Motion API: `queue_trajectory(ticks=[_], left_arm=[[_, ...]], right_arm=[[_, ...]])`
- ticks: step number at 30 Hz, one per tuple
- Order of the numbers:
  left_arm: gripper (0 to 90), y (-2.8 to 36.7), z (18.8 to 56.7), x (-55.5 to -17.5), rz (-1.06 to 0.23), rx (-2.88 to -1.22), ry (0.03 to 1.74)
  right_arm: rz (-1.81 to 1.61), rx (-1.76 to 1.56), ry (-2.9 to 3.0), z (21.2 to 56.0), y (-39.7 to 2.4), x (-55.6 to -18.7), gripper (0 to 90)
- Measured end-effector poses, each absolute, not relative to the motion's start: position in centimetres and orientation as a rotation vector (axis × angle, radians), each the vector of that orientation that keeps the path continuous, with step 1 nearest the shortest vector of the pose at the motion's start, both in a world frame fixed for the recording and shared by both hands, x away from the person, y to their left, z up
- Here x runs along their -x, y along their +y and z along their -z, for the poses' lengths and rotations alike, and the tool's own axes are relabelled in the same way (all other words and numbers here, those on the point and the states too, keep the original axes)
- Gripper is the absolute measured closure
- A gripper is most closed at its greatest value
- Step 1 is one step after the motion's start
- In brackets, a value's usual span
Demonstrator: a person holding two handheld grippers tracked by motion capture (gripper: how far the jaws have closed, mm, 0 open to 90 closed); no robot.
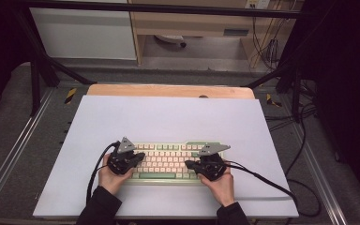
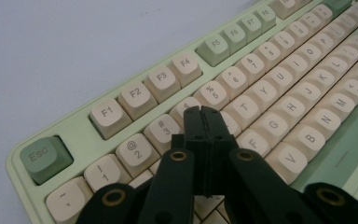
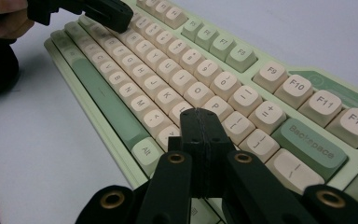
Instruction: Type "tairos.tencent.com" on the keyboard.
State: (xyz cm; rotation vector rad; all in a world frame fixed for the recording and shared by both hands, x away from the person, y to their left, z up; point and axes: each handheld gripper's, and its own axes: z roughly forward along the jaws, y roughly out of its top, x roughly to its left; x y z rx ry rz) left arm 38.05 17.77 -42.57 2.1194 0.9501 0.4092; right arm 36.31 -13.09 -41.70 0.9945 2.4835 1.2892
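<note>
A pale green keyboard [image 1: 168, 161] with cream keys lies on a white board, near its front. My left gripper [image 1: 139, 157] hovers over the keyboard's left end, jaws pressed together with nothing between them; in the left gripper view its tips [image 2: 203, 114] sit above the keys near the number row of the keyboard [image 2: 261, 93]. My right gripper [image 1: 188, 165] is shut and empty over the right end; its tips [image 3: 199, 116] hang above the keys left of Backspace on the keyboard [image 3: 168, 79]. The left gripper [image 3: 107, 11] also shows at the top left of the right gripper view.
The white board [image 1: 168, 117] rests on a wooden table [image 1: 168, 90] with a metal frame around it. Black cables [image 1: 262, 180] trail from each gripper across the board's front. Shelving and wires stand beyond the table's far edge.
</note>
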Motion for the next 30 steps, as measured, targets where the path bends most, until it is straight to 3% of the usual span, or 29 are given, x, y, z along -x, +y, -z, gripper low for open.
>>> queue_trajectory(ticks=[30], left_arm=[[90.0,19.8,41.3,-36.7,-0.407,-2.090,0.930]], right_arm=[[-1.329,-0.996,2.474,41.3,-13.0,-36.2,90.0]])
